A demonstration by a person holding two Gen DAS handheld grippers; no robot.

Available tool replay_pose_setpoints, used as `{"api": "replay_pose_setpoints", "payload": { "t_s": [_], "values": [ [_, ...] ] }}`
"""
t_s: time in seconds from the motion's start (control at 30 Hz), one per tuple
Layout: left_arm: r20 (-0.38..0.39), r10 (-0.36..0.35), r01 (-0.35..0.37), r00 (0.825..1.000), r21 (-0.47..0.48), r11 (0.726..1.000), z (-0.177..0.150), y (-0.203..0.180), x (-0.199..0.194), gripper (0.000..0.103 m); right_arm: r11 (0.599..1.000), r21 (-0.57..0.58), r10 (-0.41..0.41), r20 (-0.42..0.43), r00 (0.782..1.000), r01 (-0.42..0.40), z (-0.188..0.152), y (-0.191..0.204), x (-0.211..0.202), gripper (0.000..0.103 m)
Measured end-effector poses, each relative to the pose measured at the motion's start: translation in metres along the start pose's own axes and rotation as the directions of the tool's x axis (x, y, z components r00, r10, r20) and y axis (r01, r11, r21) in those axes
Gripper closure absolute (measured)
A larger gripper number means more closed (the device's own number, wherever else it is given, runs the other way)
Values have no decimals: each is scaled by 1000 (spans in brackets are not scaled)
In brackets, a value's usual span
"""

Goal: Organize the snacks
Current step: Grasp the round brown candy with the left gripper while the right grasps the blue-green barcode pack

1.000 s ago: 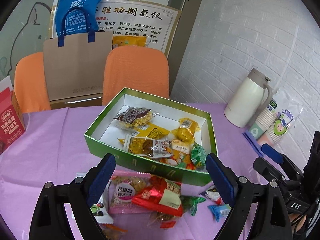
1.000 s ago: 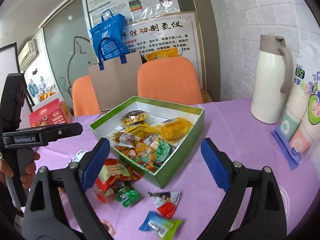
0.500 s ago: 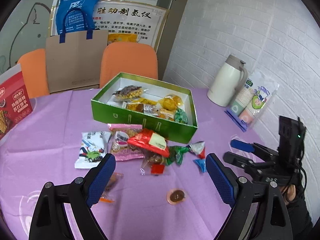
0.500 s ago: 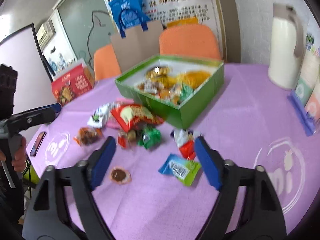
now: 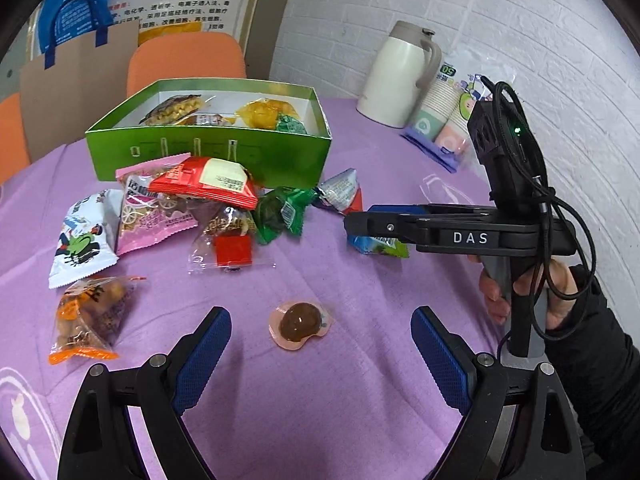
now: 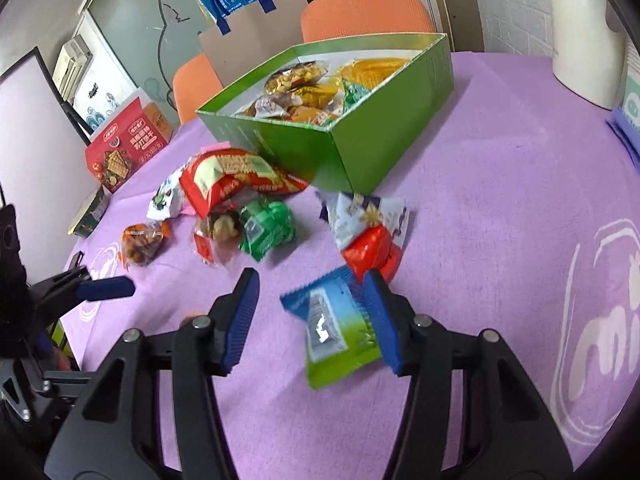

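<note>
Right wrist view: right gripper [image 6: 310,312], jaws half-spread astride the blue-and-green foil snack packet [image 6: 334,326], not yet clamped. Left gripper [image 5: 320,354] wide over the round brown jelly cup [image 5: 299,322]. Next, likely: close, carry to green cardboard box [image 6: 384,120].

Table [image 5: 360,420] covered in a purple cloth; green box [image 5: 208,152] of snacks stands open toward the far side; loose packets lie before it: white packet [image 5: 80,240], pink packet [image 5: 156,216], orange packet [image 5: 88,320], green sweet [image 5: 280,212], blue-green packet [image 6: 332,328], round brown sweet [image 5: 300,322]; cream jug [image 5: 404,76] and paper cups [image 5: 444,120] at the far right.
</note>
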State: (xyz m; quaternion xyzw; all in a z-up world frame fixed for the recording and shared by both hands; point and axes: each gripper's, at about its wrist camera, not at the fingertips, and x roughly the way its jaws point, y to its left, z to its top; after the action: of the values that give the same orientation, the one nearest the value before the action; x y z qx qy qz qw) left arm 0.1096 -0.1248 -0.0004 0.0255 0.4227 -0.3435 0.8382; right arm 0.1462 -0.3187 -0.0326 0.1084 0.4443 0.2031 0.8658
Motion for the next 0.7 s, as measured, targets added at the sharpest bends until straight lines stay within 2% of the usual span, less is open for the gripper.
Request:
{"api": "replay_pose_setpoints", "payload": {
  "t_s": [0.13, 0.2, 0.37, 0.47, 0.7],
  "values": [
    [-10, 42, -41, 999, 67, 997, -3, -7, 19, 12, 998, -56, -30, -2, 1000, 30, -19, 10, -8, 47],
    [-24, 65, -63, 998, 100, 993, -5, -9, 27, 19, 993, -87, -77, -3, 997, 76, -28, 16, -10, 47],
    [-69, 48, -41, 996, 100, 994, -4, -3, 42, 44, 980, -145, -136, 18, 990, 138, -34, 29, -7, 49],
    [-72, 57, -49, 996, 109, 993, -2, -1, 46, 49, 980, -141, -139, 21, 990, 140, -31, 30, -3, 52],
    [-73, 64, -54, 995, 136, 989, -2, -1, 48, 55, 978, -140, -152, 20, 988, 153, -32, 31, 0, 54]
  ]
}}
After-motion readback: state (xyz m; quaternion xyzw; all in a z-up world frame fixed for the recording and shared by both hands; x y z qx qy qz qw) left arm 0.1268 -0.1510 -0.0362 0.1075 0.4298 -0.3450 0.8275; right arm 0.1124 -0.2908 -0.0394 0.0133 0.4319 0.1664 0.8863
